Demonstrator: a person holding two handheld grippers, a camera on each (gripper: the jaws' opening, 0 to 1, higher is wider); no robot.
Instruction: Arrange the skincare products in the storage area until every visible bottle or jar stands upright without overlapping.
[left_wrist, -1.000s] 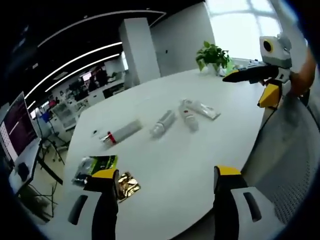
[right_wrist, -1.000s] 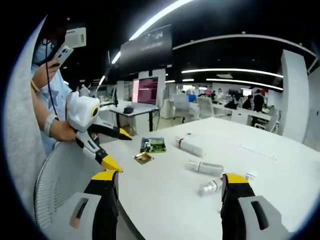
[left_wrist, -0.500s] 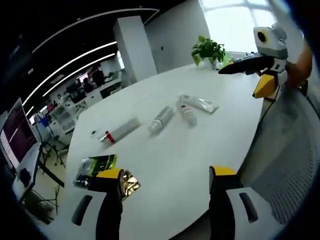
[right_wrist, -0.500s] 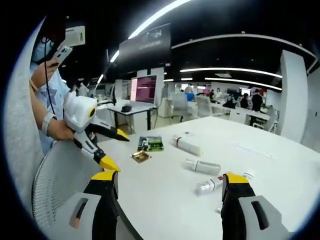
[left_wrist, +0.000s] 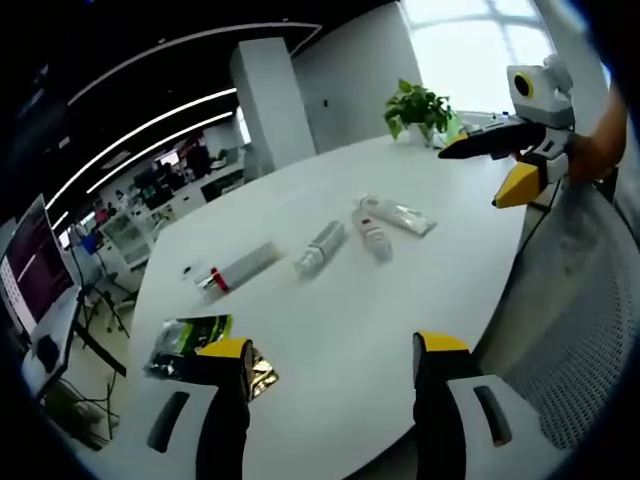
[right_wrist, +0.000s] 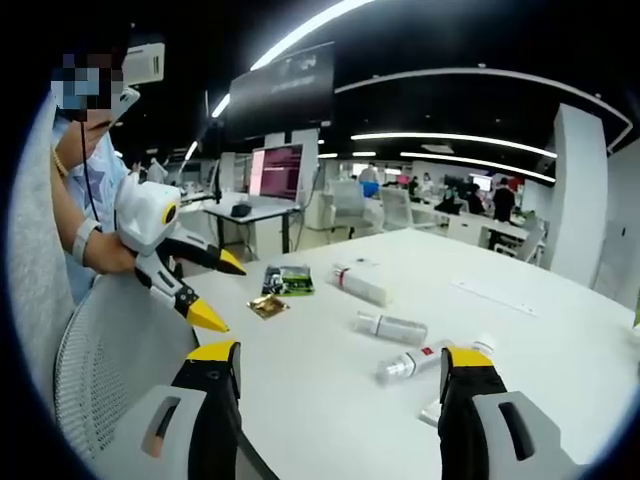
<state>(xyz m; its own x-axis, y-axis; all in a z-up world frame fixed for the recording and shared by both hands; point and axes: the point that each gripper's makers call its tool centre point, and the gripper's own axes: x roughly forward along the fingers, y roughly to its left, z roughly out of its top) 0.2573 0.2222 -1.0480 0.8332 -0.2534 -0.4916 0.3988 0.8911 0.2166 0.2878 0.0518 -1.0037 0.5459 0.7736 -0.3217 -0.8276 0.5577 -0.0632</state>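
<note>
Left gripper (left_wrist: 325, 358) jaws spread, grasping nothing; four tubes (left_wrist: 323, 247) lying flat on white table (left_wrist: 330, 320) ahead. Right gripper (right_wrist: 338, 362) likewise spread, unloaded, tubes ahead between jaws

A white bench (left_wrist: 330, 320) is seen; white tubes (left_wrist: 322, 247) with red marks, a green packet (left_wrist: 190, 333) — a gold sachet (left_wrist: 262, 372) beside it.
</note>
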